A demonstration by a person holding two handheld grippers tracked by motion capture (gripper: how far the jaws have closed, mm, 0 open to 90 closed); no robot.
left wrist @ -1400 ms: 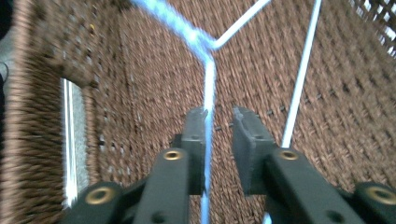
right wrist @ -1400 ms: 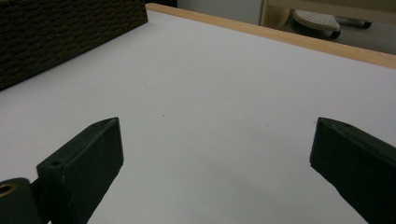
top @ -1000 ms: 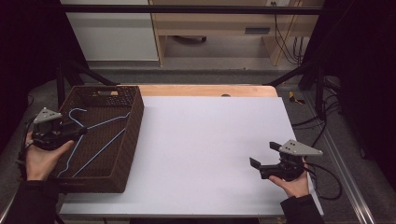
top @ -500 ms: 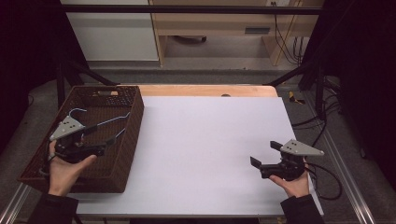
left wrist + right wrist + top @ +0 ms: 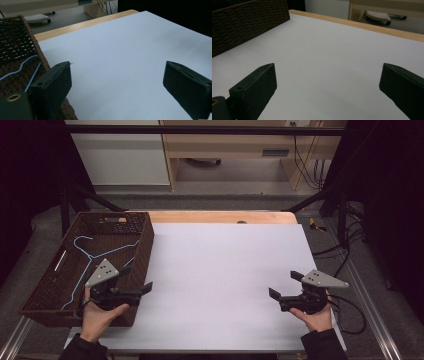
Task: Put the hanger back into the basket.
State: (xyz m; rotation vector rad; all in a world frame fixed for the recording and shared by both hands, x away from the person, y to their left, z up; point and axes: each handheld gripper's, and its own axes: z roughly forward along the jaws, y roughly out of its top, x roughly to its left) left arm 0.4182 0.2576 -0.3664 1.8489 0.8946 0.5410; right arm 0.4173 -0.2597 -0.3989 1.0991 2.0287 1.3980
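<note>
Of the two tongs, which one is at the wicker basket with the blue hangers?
The left tongs: they hover open over the near right corner of the wicker basket, while the right tongs are over bare white table, far from it.

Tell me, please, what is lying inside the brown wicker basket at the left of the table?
Inside the wicker basket lie blue wire hangers and a small pale strip by the left wall. The left gripper covers the basket's near right corner, hiding whatever lies there.
</note>
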